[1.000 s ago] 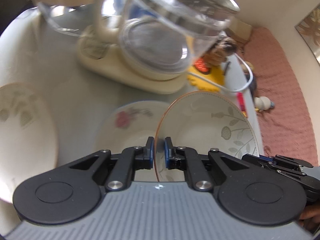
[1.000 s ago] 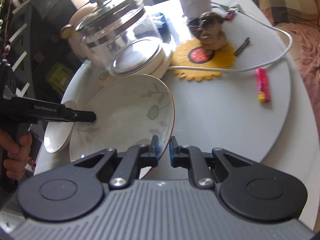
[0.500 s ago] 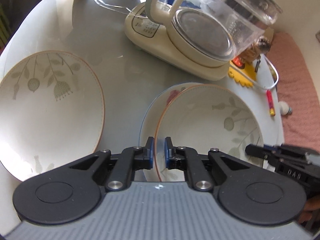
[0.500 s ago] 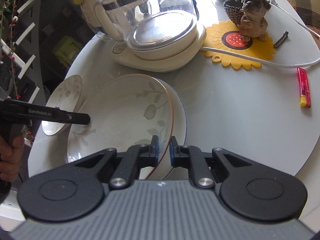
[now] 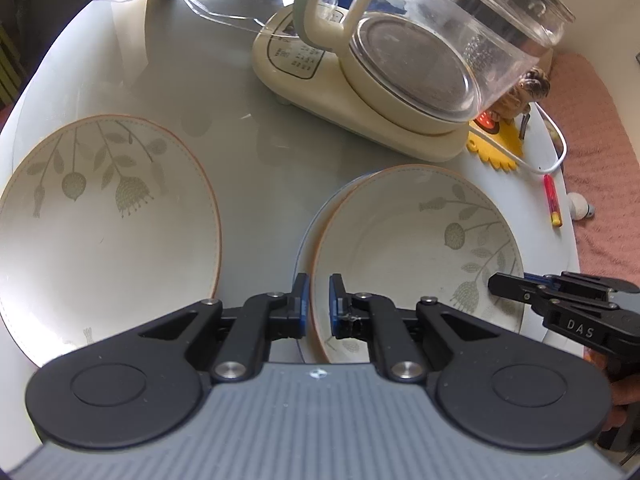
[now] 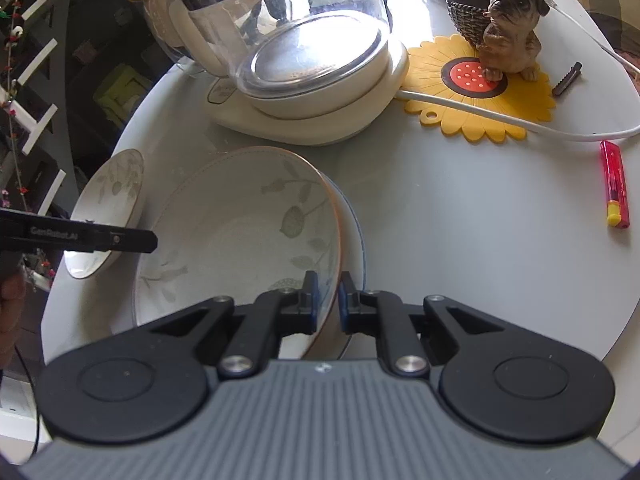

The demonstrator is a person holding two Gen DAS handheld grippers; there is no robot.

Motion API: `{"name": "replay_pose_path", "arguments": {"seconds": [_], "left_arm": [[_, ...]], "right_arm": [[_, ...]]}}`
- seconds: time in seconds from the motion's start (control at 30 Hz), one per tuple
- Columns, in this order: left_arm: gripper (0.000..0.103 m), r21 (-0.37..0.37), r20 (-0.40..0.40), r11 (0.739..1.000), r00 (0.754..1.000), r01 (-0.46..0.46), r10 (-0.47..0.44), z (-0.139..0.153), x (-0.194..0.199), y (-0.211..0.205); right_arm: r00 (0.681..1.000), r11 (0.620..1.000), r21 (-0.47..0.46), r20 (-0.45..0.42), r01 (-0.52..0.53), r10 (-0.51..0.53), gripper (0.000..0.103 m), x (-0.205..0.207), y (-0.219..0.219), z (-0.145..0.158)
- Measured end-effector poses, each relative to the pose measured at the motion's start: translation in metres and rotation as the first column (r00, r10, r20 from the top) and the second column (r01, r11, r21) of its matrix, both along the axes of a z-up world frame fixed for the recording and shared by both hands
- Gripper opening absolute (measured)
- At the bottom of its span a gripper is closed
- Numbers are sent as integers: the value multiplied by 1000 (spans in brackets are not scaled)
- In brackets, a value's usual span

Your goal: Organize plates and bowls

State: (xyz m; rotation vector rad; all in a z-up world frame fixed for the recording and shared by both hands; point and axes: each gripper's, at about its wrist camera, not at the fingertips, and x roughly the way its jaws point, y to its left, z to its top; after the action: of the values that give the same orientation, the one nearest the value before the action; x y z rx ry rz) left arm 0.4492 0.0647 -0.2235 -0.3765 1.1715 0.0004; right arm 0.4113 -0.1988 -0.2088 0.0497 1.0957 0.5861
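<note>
Gripping leaf plate [image 5: 408, 240] rim: L gripper [image 5: 318, 300] & R gripper [image 6: 328, 300] both clamped, atop blue-rimmed plate [image 6: 358, 248]

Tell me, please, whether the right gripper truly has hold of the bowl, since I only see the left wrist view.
Observer: Yes. The right gripper has its jaws shut on the rim of the bowl, with the rim plainly between them.
Operator: Thank you. What stands behind the kettle on the yellow mat? I only see a brown scrap.
Observer: A dog figurine sits upright on the mat, with a small woven basket right beside it.
</note>
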Motion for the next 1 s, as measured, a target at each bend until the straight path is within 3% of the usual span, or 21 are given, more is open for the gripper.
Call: {"name": "replay_pose_path", "arguments": {"seconds": [0.2, 0.33, 0.53, 0.8, 1.0], "left_arm": [[12, -59, 19, 996, 997, -70, 71, 11, -8, 6], [13, -55, 46, 994, 994, -93, 95, 26, -15, 4], [13, -35, 95, 994, 990, -106, 109, 52, -32, -1], [13, 4, 194, 995, 976, -100, 97, 100, -68, -18], [13, -42, 278, 991, 951, -125, 132, 142, -108, -24]], "right_arm": [[998, 998, -30, -32, 48, -49, 14, 2, 5, 2], [993, 994, -16, -46, 111, -111, 14, 2, 0, 6], [989, 989, -7, 25, 145, -145, 15, -6, -5, 27], [983, 992, 55, 138, 115, -122, 15, -37, -9, 81], [968, 988, 101, 209, 119, -138, 15, -70, -15, 131]]}}
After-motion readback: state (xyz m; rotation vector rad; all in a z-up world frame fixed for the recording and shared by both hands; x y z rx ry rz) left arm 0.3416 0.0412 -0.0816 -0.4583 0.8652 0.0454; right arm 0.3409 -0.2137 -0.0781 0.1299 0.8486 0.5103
